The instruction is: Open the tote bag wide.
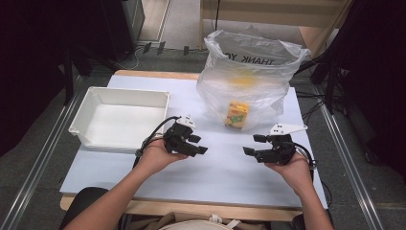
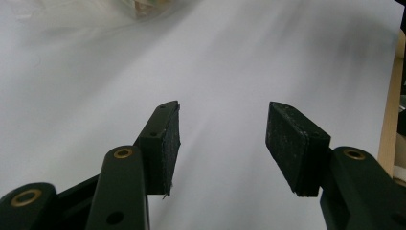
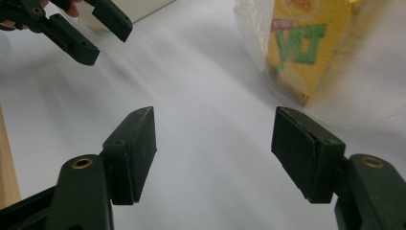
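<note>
My left gripper [image 1: 197, 144] jaws spread, empty. My right gripper [image 3: 214, 153] jaws spread, empty; yellow carton [image 3: 303, 43] upright inside plastic bag [image 1: 249, 76], ahead-right of right jaws. Right gripper view shows carton print, high view blurs it.

Carton [image 1: 237, 115] print blurred behind bag [image 1: 258, 62]

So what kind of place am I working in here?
Probably a lab or data-recording station, not a home: a pale blue table ringed by dark curtains, metal floor rails, and a staged white bin and plastic bag.
</note>
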Demonstrator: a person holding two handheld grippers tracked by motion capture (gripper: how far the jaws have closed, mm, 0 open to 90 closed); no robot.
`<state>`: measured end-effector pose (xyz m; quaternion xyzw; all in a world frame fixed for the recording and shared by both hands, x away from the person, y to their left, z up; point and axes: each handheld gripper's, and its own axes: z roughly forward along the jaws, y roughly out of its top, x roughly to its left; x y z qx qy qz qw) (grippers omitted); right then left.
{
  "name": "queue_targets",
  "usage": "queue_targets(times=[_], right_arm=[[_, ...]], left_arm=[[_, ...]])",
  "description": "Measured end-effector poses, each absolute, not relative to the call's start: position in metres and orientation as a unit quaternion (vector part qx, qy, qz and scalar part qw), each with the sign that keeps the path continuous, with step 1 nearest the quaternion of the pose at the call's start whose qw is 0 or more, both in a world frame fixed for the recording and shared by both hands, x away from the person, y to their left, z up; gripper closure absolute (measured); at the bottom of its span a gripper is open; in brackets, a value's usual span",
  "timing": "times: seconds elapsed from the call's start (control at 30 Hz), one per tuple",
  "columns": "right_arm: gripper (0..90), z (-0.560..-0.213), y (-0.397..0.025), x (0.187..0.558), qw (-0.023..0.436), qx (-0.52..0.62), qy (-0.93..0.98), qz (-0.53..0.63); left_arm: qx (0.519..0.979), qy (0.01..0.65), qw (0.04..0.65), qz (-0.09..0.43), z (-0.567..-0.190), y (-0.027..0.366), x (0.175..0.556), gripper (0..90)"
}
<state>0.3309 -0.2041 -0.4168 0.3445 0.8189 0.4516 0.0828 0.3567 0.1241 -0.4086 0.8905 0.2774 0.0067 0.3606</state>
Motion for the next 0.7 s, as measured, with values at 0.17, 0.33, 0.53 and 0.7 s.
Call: queue_targets(times=[0.17,0.33,0.53,0.7], right_arm=[[33.0,-0.4165,-0.2042,0.3307,0.083,0.342,0.819,0.454],[35.3,-0.4160,-0.2051,0.3304,0.083,0.342,0.817,0.456],[39.3,-0.4158,-0.2073,0.3323,0.068,0.342,0.817,0.460],[39.3,-0.4169,-0.2086,0.3331,0.073,0.343,0.818,0.456]], left_arm=[[0.891,0.275,0.362,0.004,-0.4089,0.1231,0.3559,46.4],[0.891,0.275,0.360,0.002,-0.4091,0.1224,0.3560,46.3],[0.891,0.273,0.362,-0.001,-0.4094,0.1221,0.3562,47.5],[0.890,0.275,0.364,-0.001,-0.4089,0.1232,0.3572,47.2]])
